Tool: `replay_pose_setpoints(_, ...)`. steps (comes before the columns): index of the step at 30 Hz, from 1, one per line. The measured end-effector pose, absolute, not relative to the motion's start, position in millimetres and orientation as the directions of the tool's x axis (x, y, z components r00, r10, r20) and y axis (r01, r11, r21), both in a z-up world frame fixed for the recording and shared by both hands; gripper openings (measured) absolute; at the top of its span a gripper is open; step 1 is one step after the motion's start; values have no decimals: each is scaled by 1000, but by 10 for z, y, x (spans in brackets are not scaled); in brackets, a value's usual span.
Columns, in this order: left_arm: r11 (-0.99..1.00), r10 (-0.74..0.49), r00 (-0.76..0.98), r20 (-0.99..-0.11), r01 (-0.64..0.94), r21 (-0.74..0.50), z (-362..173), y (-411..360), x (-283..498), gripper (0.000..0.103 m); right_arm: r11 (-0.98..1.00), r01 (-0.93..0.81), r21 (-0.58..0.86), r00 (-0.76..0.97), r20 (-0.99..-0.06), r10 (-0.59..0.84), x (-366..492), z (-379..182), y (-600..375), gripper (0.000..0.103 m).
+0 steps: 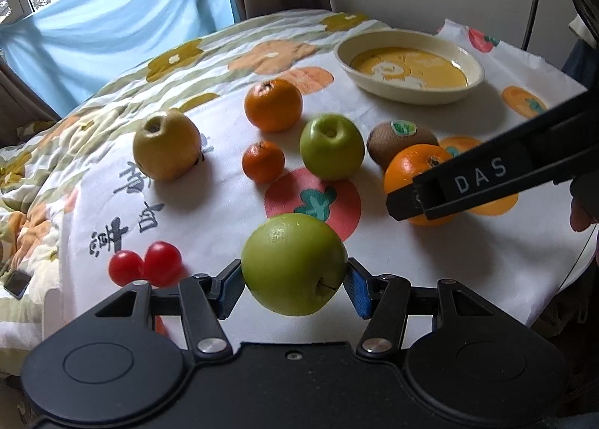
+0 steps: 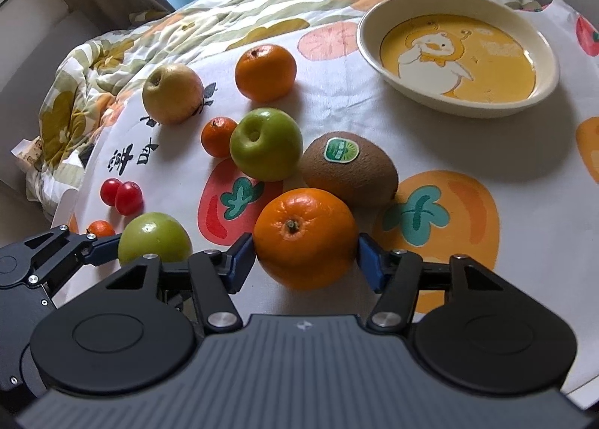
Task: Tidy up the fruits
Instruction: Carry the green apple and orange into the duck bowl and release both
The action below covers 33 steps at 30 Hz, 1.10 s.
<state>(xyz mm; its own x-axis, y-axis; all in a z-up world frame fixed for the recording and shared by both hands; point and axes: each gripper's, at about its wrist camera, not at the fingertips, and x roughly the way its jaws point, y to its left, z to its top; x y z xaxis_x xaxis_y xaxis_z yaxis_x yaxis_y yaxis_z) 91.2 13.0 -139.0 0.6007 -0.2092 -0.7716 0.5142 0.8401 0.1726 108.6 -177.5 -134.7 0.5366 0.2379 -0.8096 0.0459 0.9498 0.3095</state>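
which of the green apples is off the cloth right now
The green apple clamped between the left gripper pads, nearest that camera. The other green apple sits on the cloth beside the kiwi.

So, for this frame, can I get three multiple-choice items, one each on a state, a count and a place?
1. The duck dish is:
A. empty
B. holding an apple
C. upside down

2. Cherry tomatoes on the cloth:
A. one
B. four
C. two

3. The kiwi lies:
A. in the dish
B. just behind the orange in the right gripper
C. beside the cherry tomatoes

Key:
1 A, since the duck picture shows uncovered.
2 C, since a touching red pair lies at the cloth's left edge.
3 B, since it sits on the cloth against that orange.
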Motion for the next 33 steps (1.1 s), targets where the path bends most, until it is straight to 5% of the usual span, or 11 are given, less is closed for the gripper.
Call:
replay_pose_setpoints(20, 869, -279, 686, -672, 478, 127, -489, -536, 1045, 61, 959, 122, 254, 656, -746, 114, 1016, -533, -2966, 73)
replay_pose_setpoints(33, 891, -281, 670, -687, 448, 72, -543, -1468, 1869, 61, 968, 85, 236, 665, -737, 122, 1780, -574, -3932, 73)
